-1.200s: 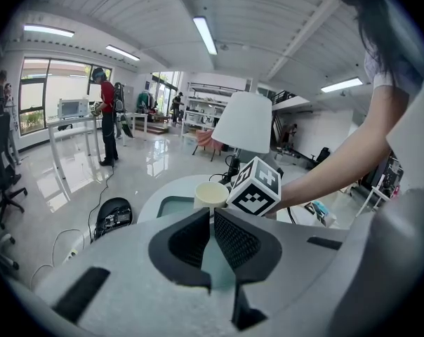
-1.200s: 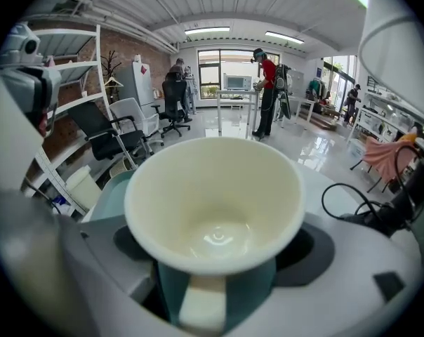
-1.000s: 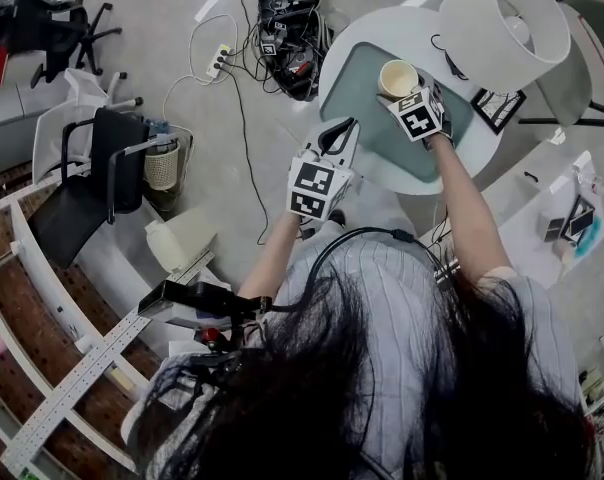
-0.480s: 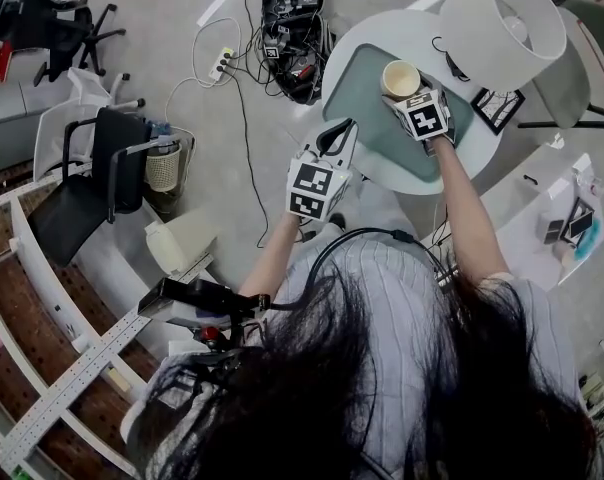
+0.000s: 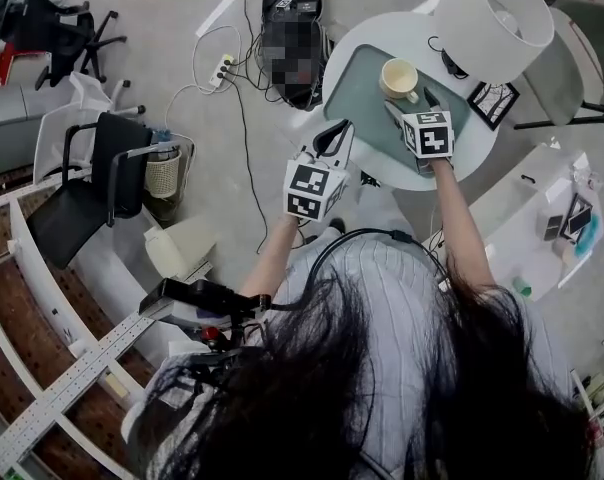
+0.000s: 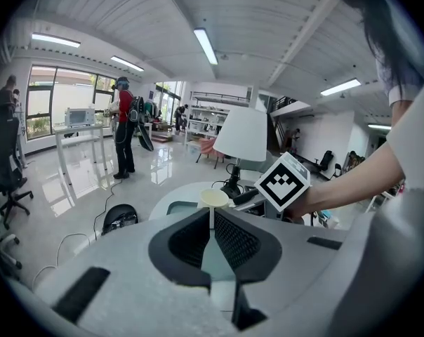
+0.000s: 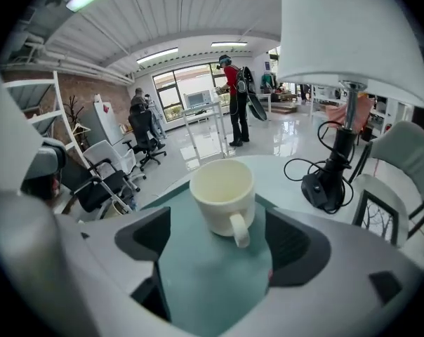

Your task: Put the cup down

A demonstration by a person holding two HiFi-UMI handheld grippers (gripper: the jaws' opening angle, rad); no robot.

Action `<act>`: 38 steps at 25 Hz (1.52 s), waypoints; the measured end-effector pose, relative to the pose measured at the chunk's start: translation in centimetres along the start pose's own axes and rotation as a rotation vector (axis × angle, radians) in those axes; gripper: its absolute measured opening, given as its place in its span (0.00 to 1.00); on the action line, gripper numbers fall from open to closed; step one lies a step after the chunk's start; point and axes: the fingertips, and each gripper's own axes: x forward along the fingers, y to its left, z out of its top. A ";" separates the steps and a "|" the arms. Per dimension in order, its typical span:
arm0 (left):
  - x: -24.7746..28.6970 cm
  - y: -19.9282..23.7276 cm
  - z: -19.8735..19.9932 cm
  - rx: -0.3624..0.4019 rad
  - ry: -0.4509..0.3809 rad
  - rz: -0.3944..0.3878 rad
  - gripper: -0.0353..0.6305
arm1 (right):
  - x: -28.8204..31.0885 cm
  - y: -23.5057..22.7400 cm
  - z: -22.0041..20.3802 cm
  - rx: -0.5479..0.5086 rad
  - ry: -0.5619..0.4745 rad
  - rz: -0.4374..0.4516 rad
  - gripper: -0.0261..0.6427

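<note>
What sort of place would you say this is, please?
Probably an open-plan office or lab: a black office chair, a power strip trailing cables, and large windows.

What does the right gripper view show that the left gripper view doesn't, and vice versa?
Only the right gripper view: the handle of the cup, and the cup standing untouched between the right gripper's open jaws. Only the left gripper view: the right gripper's marker cube and the person's forearm, beyond the left gripper's shut jaws. Both: cup, lamp, round table.
</note>
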 end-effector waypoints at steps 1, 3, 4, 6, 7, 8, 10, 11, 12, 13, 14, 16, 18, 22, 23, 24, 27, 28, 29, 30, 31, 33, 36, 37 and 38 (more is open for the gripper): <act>-0.2 0.0 0.1 0.003 -0.004 0.000 0.08 | -0.5 0.4 0.1 0.017 -0.009 0.005 0.66; -0.8 -0.1 0.2 0.008 -0.011 0.000 0.08 | -1.6 1.3 0.5 0.041 -0.036 0.019 0.66; -1.1 -0.2 0.2 0.011 -0.015 0.000 0.08 | -2.2 1.8 0.8 0.048 -0.054 0.025 0.66; -1.8 -0.4 0.4 0.016 -0.027 0.000 0.08 | -3.5 2.9 1.3 0.063 -0.087 0.035 0.66; -2.1 -0.5 0.4 0.018 -0.033 0.000 0.08 | -4.1 3.5 1.6 0.073 -0.102 0.042 0.66; -2.5 -0.6 0.5 0.020 -0.039 0.000 0.08 | -4.7 4.1 1.8 0.085 -0.115 0.051 0.66; -3.2 -0.7 0.5 0.022 -0.049 0.002 0.08 | -5.9 5.3 2.2 0.105 -0.138 0.068 0.66; -3.6 -0.7 0.5 0.024 -0.052 0.004 0.08 | -6.4 5.9 2.4 0.112 -0.147 0.074 0.66; -4.0 -0.7 0.5 0.026 -0.054 0.007 0.08 | -6.9 6.5 2.5 0.118 -0.152 0.079 0.66; -4.5 -0.8 0.4 0.027 -0.057 0.010 0.08 | -7.5 7.1 2.5 0.125 -0.155 0.083 0.66; -5.2 -0.8 0.2 0.027 -0.061 0.012 0.08 | -8.1 7.9 2.4 0.133 -0.159 0.089 0.66; -6.7 -0.9 -0.1 0.021 -0.071 0.016 0.08 | -9.5 9.6 2.4 0.151 -0.174 0.104 0.66; -7.7 -1.1 -0.3 0.017 -0.078 0.016 0.08 | -10.5 10.9 2.3 0.161 -0.190 0.115 0.66; -7.9 -0.9 -0.6 0.019 -0.083 0.020 0.08 | -10.7 12.0 2.0 0.175 -0.198 0.139 0.66; -8.0 -0.9 -0.7 0.019 -0.084 0.020 0.08 | -10.8 12.3 1.9 0.179 -0.200 0.143 0.66; -8.3 -0.9 -0.9 0.019 -0.086 0.019 0.08 | -11.0 12.6 1.7 0.184 -0.204 0.146 0.66; -9.4 -1.1 -1.4 0.018 -0.093 0.017 0.08 | -11.8 13.8 1.3 0.192 -0.221 0.146 0.66; -9.7 -1.2 -1.6 0.016 -0.098 0.017 0.08 | -12.2 14.3 1.2 0.194 -0.228 0.146 0.65; -10.1 -1.2 -1.8 0.013 -0.102 0.016 0.08 | -12.5 14.8 1.1 0.195 -0.235 0.148 0.65; -10.5 -1.2 -1.9 0.009 -0.106 0.016 0.08 | -12.9 15.2 1.0 0.196 -0.241 0.152 0.65; -10.8 -1.2 -2.1 0.006 -0.109 0.016 0.08 | -13.2 15.7 0.9 0.198 -0.248 0.156 0.64; -11.3 -1.4 -2.6 0.006 -0.113 0.014 0.08 | -13.7 16.3 0.6 0.208 -0.265 0.157 0.57; -12.4 -1.8 -3.4 0.011 -0.120 0.009 0.08 | -14.7 17.1 0.2 0.233 -0.297 0.151 0.44; -12.9 -1.8 -3.6 0.011 -0.123 0.008 0.08 | -15.0 17.6 0.3 0.237 -0.306 0.150 0.41; -13.3 -1.7 -3.7 0.010 -0.125 0.010 0.08 | -15.3 18.0 0.3 0.238 -0.311 0.150 0.39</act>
